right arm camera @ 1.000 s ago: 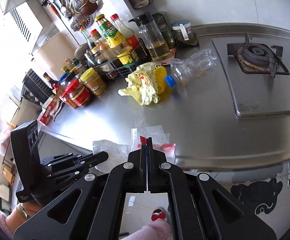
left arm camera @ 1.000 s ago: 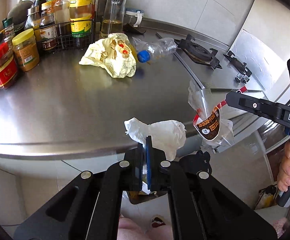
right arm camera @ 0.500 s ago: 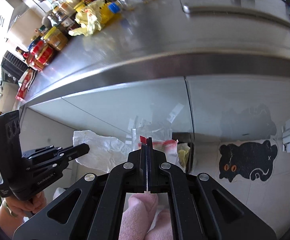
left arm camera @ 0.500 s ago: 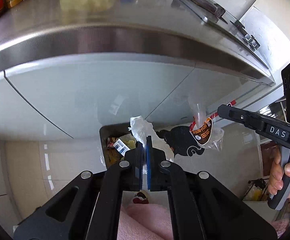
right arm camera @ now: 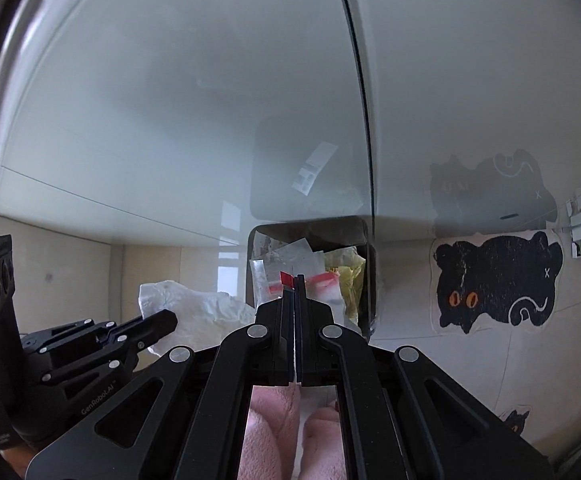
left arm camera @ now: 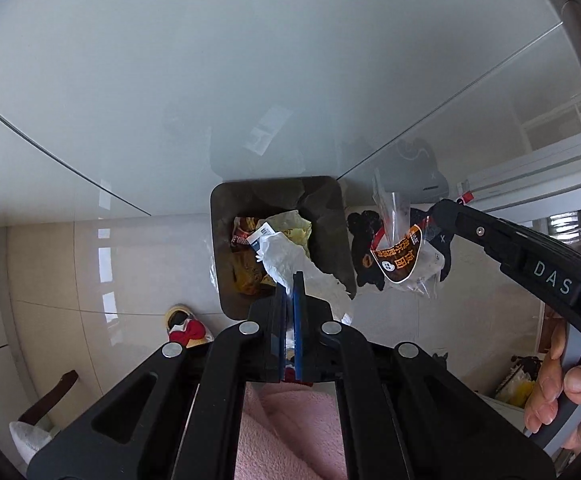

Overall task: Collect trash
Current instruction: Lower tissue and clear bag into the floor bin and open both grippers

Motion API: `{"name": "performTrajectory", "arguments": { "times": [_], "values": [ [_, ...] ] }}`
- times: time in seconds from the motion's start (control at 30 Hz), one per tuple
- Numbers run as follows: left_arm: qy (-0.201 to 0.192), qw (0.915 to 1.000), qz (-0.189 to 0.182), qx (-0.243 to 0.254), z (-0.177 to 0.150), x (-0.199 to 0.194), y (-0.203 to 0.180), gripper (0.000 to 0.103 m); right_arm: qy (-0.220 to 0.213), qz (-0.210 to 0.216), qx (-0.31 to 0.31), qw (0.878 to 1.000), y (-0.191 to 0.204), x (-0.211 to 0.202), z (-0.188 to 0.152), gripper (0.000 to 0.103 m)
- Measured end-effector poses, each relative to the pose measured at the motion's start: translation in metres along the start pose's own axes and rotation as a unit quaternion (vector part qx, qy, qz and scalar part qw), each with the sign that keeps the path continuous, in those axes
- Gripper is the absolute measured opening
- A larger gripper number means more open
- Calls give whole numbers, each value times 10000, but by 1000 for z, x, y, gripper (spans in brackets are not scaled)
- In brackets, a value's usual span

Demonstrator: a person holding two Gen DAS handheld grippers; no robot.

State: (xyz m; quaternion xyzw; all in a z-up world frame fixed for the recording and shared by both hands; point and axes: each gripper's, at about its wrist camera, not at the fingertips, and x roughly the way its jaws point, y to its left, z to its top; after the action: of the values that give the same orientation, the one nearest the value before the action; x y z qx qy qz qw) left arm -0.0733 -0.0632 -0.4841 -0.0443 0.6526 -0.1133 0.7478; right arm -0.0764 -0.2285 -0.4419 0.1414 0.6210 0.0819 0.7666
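Left gripper (left arm camera: 288, 292): jaws closed tight on a crumpled white tissue (left arm camera: 286, 258), lower centre of the left wrist view; the tissue hangs directly over the bin opening, apparently positioned for a drop.
Right gripper (right arm camera: 295, 284): jaws pinched on a clear plastic wrapper (right arm camera: 290, 272) with red trim; in the left wrist view it dangles right of centre, beside the bin and not over it.
Trash bin (left arm camera: 340, 216): dark, open-topped, standing on the floor against the pale cabinet front (left arm camera: 250, 80); already contains yellow and printed packaging.
Step in hand: judged to be release over the bin; neither item let go yet.
Risk: the wrapper appears offset from the rim and may land on the floor tiles (left arm camera: 70, 260).
Other: black cat sticker (right arm camera: 498, 280), right of frame.
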Motion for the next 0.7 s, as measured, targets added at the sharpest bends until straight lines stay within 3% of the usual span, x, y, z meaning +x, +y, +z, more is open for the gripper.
{"name": "performTrajectory", "arguments": {
  "times": [0.33,0.47,0.5,0.53,0.6,0.7],
  "values": [
    [303,9993,-176,-139,-4,36,7,4,347,26,238,9991,-5,47,16,6],
    [245,9992,-207,-250,-5,28,10,31,366,81,353,9987,-6,49,22,8],
    [235,9991,-225,-267,-5,27,11,34,374,89,392,9985,-7,48,23,15],
    [224,9991,-225,-274,-6,24,11,35,370,115,423,9984,-7,47,23,39],
    [202,9992,-197,-289,-6,20,12,39,319,148,447,9984,-7,44,25,70],
    [162,9991,-181,-343,-6,13,14,48,283,146,400,9987,-5,38,26,72]
  ]
}}
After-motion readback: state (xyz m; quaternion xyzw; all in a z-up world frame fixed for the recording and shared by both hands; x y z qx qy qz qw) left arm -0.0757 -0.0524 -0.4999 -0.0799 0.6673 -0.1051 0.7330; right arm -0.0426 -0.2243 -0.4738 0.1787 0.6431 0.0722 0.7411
